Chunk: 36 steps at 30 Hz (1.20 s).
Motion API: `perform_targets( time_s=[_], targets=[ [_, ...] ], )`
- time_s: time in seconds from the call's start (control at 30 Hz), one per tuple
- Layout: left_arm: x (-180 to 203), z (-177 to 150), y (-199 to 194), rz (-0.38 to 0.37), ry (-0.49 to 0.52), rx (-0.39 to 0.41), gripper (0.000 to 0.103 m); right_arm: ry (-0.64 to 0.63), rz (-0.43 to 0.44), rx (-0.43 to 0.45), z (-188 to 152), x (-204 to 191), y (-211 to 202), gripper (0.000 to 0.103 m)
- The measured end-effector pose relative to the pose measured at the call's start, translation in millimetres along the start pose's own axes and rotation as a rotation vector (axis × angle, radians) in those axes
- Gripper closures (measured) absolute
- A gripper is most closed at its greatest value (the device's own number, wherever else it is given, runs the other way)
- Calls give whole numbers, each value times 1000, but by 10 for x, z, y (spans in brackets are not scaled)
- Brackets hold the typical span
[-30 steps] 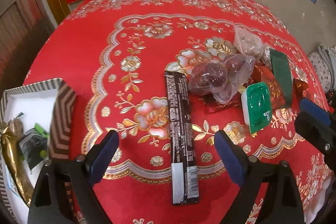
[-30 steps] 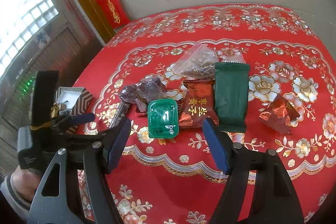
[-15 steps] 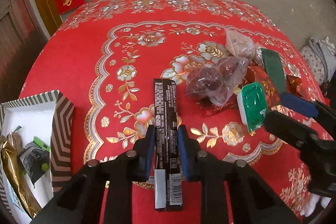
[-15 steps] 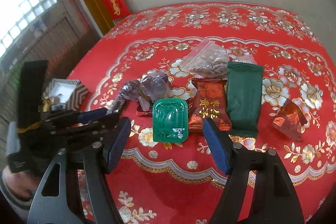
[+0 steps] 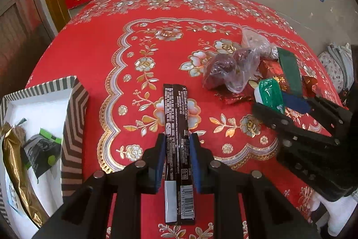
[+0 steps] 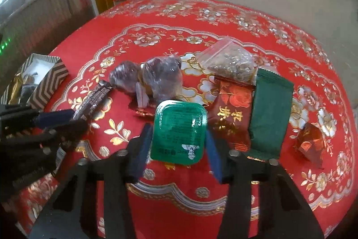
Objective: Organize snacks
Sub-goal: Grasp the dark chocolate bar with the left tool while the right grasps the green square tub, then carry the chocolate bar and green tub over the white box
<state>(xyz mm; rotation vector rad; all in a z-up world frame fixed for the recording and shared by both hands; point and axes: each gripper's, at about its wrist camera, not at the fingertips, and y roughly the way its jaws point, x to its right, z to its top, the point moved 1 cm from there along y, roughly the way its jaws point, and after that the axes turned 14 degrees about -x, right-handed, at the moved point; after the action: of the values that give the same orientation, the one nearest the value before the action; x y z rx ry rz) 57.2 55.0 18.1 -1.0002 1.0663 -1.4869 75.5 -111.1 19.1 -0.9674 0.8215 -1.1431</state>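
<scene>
Far to the left of your left gripper (image 5: 177, 159), the striped box (image 5: 75, 118) shows its contents only in the left wrist view: a gold packet (image 5: 15, 162) and a dark pouch with green trim (image 5: 41, 149). Your left gripper is clamped on the dark chocolate bar (image 5: 176, 124), its blue pads pressing both long edges; the barcode end reaches back under the fingers. Ahead and to its right lie the bagged dark fruits (image 5: 223, 68). The right wrist view alone gives the green jelly cup (image 6: 180, 131) clearly, lying between the closing jaws of your right gripper (image 6: 179, 149), pads just beside its edges, not visibly pressing. Beyond it sits a clear bag of seeds (image 6: 232, 64); to its right, a red packet (image 6: 233, 113), a dark green packet (image 6: 269, 113), then a small red-brown wrapped sweet (image 6: 310, 142).
</scene>
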Motion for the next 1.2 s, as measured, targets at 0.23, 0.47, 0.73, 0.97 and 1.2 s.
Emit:
perform_targets(
  time_s=[0.23,0.47,0.73,0.97,1.2],
  targets=[
    [24,-126,-111,-17,-2,28,79,-16,46,42,-233,59,-247,61],
    [71,-244,-102,-37,5,9,79,-44,61,9,-470,-23,-255,62],
    [64,-268,-124,-43,1,12,79,-89,44,-56,-437,-72,-235,58],
    [59,-272,-156,-53,4,20,79,-220,-46,-124,-369,-225,-209,47],
    [83,-297,-133,-50,9,13,79,-194,24,-122,-432,-70,-154,60]
  ],
)
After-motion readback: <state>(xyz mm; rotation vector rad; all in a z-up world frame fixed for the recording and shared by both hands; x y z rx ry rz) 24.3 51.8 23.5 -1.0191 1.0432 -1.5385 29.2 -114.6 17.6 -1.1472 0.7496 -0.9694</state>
